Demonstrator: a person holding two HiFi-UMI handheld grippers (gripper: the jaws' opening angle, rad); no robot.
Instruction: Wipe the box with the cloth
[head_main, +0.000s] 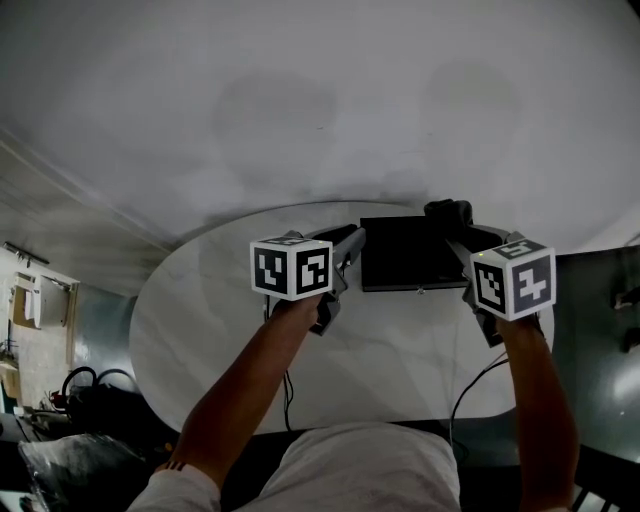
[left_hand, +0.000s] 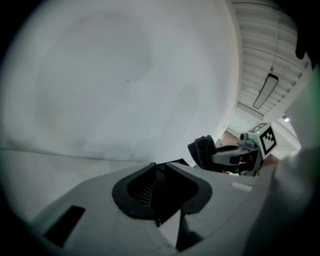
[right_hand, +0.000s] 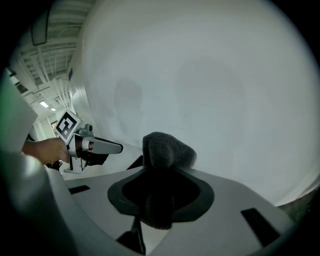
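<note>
The box (head_main: 410, 255) lies flat on the far side of the white oval table (head_main: 220, 330), just right of the middle, with a gripper on either side of it. It's a low, matt black rectangle, wider than it is deep, with clean straight edges. There is one small pale spot at the middle of its near edge (a catch, perhaps; it's too small to tell).

The left gripper (left_hand: 160, 166) sits at the box's left far corner. Its jaws are drawn close, leaving only a thin dark slit between the pads, and the ribbing on one pad face shows. In its own view a black corner of the box shows just past the tips. I can't make out whether the tips touch it.

The right gripper (right_hand: 167, 172) is clamped on the cloth (right_hand: 167, 150), a dark grey, nubbly wad. One rounded lump stands up beyond the tips and a tail hangs down between the jaws. From the head view the cloth is over the box's far right corner, and I can't tell from there whether it touches the lid.

Both of the person's bare forearms (head_main: 250, 380) reach in over the near side of the table.
</note>
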